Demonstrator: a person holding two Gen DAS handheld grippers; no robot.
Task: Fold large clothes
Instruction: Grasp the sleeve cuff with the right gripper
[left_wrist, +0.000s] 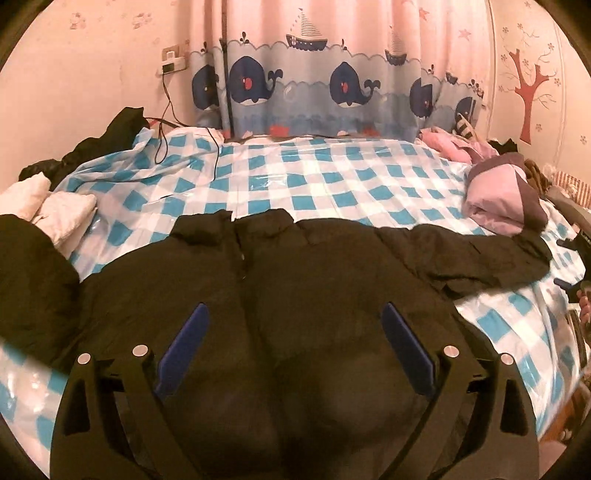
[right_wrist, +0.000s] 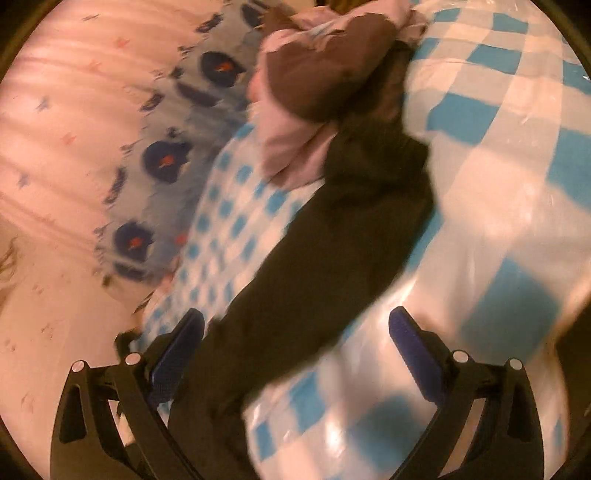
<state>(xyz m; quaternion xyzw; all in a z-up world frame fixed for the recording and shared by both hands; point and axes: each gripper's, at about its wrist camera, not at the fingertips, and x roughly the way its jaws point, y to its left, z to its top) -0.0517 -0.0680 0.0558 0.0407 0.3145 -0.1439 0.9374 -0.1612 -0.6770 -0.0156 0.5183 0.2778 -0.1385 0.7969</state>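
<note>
The black jacket (left_wrist: 295, 280) lies spread on the checked bed cover (left_wrist: 332, 177), one sleeve (right_wrist: 332, 236) stretched sideways. Both the left gripper (left_wrist: 293, 347) and the right gripper (right_wrist: 295, 350) are released, grasping nothing. The slippery plastic cover could bunch, skewing any fold.

Left wrist view: low over the black jacket (left_wrist: 295, 295), facing level across the bed (left_wrist: 332, 177) toward the whale curtain (left_wrist: 314, 85). Right wrist view: rolled sideways, blurred, close above that jacket's sleeve. Shared: jacket, bed, curtain, pink bundle (left_wrist: 495, 199).
</note>
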